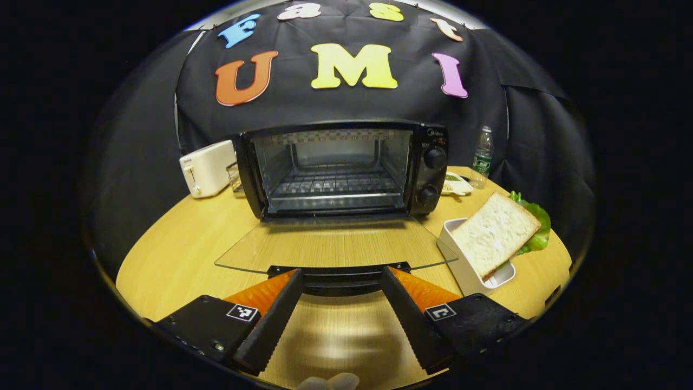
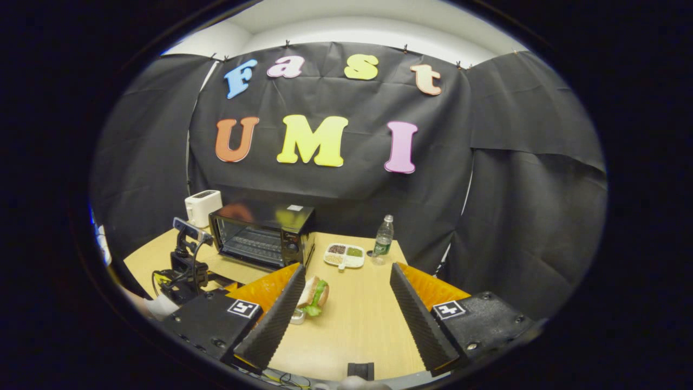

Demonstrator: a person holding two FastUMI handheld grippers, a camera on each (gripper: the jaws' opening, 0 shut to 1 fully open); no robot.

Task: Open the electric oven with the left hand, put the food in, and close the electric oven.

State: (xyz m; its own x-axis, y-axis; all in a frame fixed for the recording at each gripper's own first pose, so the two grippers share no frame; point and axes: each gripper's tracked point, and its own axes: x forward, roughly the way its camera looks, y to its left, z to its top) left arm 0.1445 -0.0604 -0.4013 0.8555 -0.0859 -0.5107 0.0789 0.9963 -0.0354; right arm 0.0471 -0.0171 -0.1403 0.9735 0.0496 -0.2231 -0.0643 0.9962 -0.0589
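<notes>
**On the table: oven open, sandwich not yet in**

On the table (image 1: 178, 254) the oven (image 1: 346, 165) stands with its glass door (image 1: 335, 244) dropped flat toward the left gripper (image 1: 340, 281), whose fingers are spread, one at either end of the door handle (image 1: 338, 276), pressing on nothing. The rack (image 1: 333, 184) inside is bare. The sandwich (image 1: 495, 233) — bread over lettuce — leans tilted in a white tray (image 1: 460, 260) just right of the door, clear of the oven. In the right gripper view the right gripper (image 2: 346, 300) hangs well back from the oven (image 2: 262, 233), fingers wide apart and holding nothing, with the sandwich (image 2: 313, 295) beside its left finger.

What I judge could go wrong from here:

- The sandwich sits propped on the tray rim — a pinch on one edge may split bread from lettuce or tip the tray.
- The lowered door juts out between tray and rack; a low carry could knock its corner.
- The left gripper is close to the handle and could nudge the door up while the food goes in.
- Dishes and a bottle (image 1: 482, 157) stand just right of the oven, in reach of a wide swing.
</notes>
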